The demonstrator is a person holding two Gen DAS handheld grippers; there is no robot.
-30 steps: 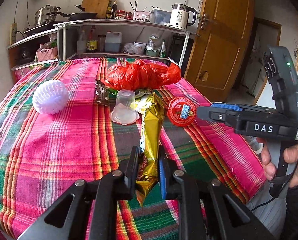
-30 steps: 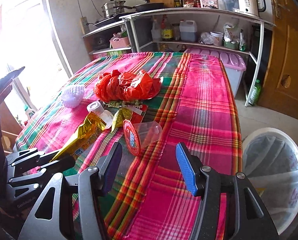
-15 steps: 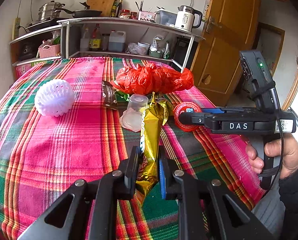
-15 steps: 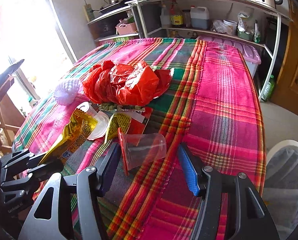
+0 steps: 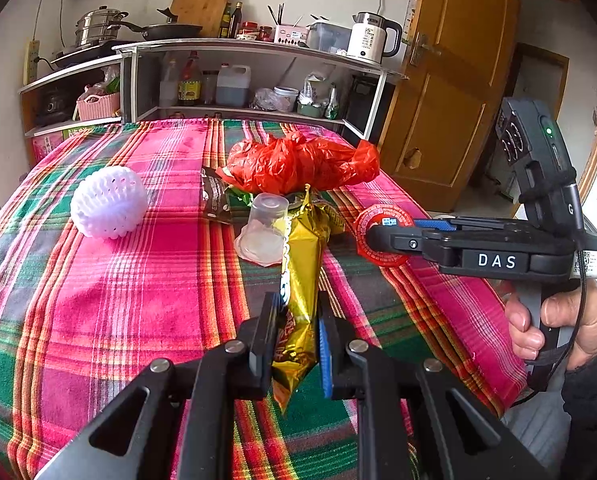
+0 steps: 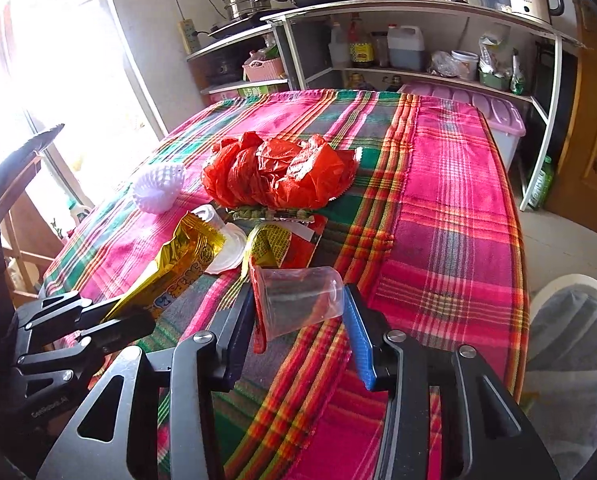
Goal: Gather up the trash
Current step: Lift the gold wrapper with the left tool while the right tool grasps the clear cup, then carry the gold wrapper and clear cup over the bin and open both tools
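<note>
My left gripper point(image 5: 294, 316) is shut on a gold snack wrapper point(image 5: 300, 284) and holds it up off the plaid tablecloth point(image 5: 138, 300); the wrapper also shows in the right wrist view point(image 6: 178, 272). My right gripper point(image 6: 298, 312) has its jaws around a clear plastic cup with a red lid point(image 6: 298, 300) lying on its side; the pads point(image 6: 356, 328) sit at the cup's sides. The red lid point(image 5: 382, 236) shows in the left wrist view beside the right gripper point(image 5: 382, 240).
On the table lie a crumpled red plastic bag point(image 5: 298, 164), a white foam net ball point(image 5: 108, 202), an upturned clear cup point(image 5: 264, 228) and dark and yellow wrappers point(image 6: 274, 240). A white-rimmed bin with a liner point(image 6: 574, 344) stands at the table's right. Shelves stand behind.
My right gripper moved forward so the red-lidded cup now sits between its jaws, which narrowed around it. My left gripper stays shut on the gold wrapper, slightly higher.
</note>
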